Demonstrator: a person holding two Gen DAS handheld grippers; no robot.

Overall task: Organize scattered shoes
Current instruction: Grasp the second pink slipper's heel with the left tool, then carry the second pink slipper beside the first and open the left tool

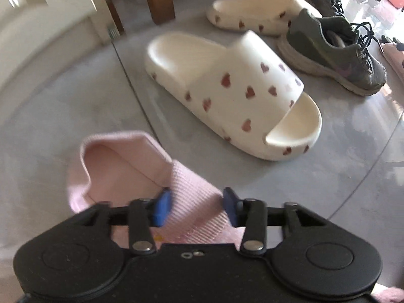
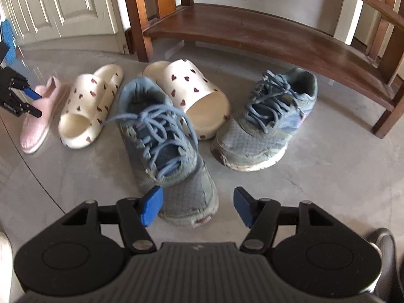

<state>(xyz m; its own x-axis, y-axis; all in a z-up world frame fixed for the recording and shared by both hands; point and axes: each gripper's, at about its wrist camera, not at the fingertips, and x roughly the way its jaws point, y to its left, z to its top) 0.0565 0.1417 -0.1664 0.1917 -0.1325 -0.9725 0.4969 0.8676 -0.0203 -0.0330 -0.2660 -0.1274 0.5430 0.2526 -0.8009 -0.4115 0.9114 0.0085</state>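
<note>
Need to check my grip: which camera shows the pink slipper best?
The left wrist view: the pink slipper fills the foreground, its strap between the left gripper fingers. The right wrist view shows it only small and blurred at the far left edge, partly hidden by that gripper.
</note>
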